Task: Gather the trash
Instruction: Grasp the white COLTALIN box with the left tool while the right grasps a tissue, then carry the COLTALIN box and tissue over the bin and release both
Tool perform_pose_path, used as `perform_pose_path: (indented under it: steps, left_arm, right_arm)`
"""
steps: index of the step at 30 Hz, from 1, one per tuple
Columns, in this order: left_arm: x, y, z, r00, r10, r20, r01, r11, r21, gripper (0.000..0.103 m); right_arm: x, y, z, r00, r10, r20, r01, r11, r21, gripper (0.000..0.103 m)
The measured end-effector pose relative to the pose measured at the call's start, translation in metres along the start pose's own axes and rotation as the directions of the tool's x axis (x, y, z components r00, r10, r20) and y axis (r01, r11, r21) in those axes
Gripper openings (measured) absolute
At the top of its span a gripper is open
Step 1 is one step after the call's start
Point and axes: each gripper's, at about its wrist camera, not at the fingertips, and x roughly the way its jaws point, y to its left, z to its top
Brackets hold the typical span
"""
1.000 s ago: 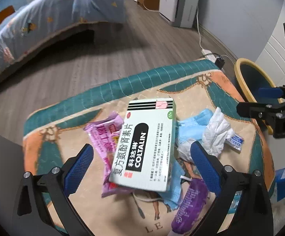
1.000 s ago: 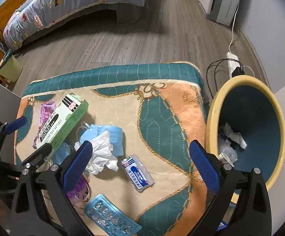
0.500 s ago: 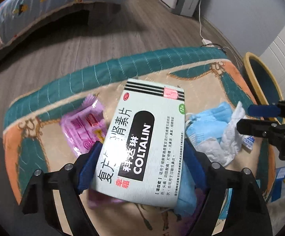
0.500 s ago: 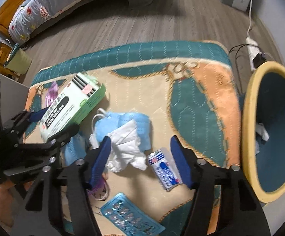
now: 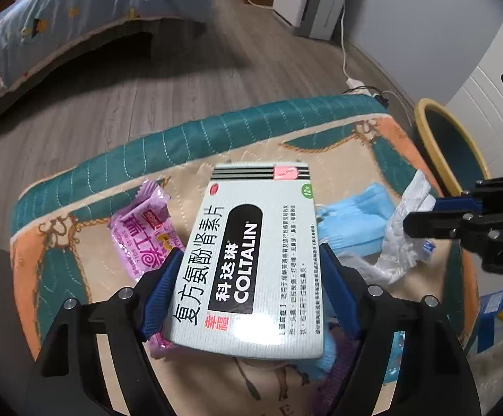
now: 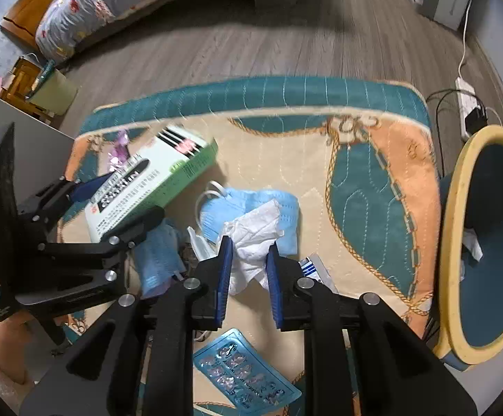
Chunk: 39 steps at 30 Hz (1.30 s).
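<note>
L gripper (image 5: 251, 274) clamped on COLTALIN med box (image 5: 251, 260), box at 12 o'clock of L cam, above mat (image 5: 130, 152). R gripper (image 6: 249, 263) pinching white tissue (image 6: 254, 239) w/ both pads, tissue on blue mask (image 6: 248, 201). Bin (image 6: 487, 242) at 3 o'clock. Blister pack (image 6: 248, 374) at 6. Pink wrapper (image 5: 144, 239) at 9 of box.
</note>
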Motion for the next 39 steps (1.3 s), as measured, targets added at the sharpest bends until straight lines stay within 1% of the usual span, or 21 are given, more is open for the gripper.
perform_pose_path:
  steps: [2,7,9,15,21,24,26,29,35,39]
  left_arm:
    - [-0.007,-0.005,-0.001,1.0,0.015,0.016,-0.015,1.0,0.02,0.077]
    - [-0.021,-0.017,-0.001,0.999,0.011,0.039,-0.012,0.999,0.035,0.076]
    - [-0.027,-0.023,-0.001,0.999,0.02,0.05,-0.022,0.999,0.044,0.076]
    - [-0.053,-0.032,-0.001,0.994,0.03,0.103,-0.033,0.999,0.03,0.076]
    - [-0.085,-0.048,0.008,0.981,0.053,0.186,-0.058,0.998,0.02,0.076]
    - [-0.097,-0.059,0.013,0.974,0.057,0.217,-0.063,0.998,0.02,0.076]
    - [-0.104,-0.07,0.017,0.969,0.065,0.237,-0.076,0.996,0.036,0.076]
    - [-0.109,-0.084,0.02,0.965,0.063,0.254,-0.079,0.995,0.053,0.076]
    - [-0.11,-0.121,0.027,0.959,0.032,0.281,-0.064,0.992,0.107,0.076]
    - [-0.108,-0.144,0.031,0.959,-0.002,0.284,-0.041,0.988,0.146,0.076]
  right_arm:
    - [-0.011,-0.002,0.0,1.0,0.006,0.024,-0.006,1.0,0.001,0.018]
    - [-0.038,-0.011,0.0,0.997,0.014,0.075,-0.015,1.0,0.018,0.018]
    - [-0.046,-0.013,-0.001,0.996,0.015,0.092,-0.017,1.0,0.018,0.018]
    - [-0.079,-0.025,-0.002,0.987,0.003,0.158,-0.008,1.0,0.03,0.018]
    - [-0.118,-0.043,-0.002,0.969,0.004,0.245,-0.02,0.998,0.061,0.018]
    - [-0.128,-0.053,-0.004,0.963,-0.001,0.268,-0.02,0.997,0.074,0.018]
    - [-0.132,-0.062,-0.006,0.962,-0.006,0.274,-0.017,0.997,0.082,0.018]
    - [-0.139,-0.075,-0.011,0.958,-0.025,0.284,-0.003,0.995,0.097,0.018]
    - [-0.158,-0.107,-0.02,0.946,-0.057,0.32,0.013,0.99,0.139,0.018]
    - [-0.171,-0.129,-0.025,0.936,-0.072,0.344,0.01,0.984,0.177,0.018]
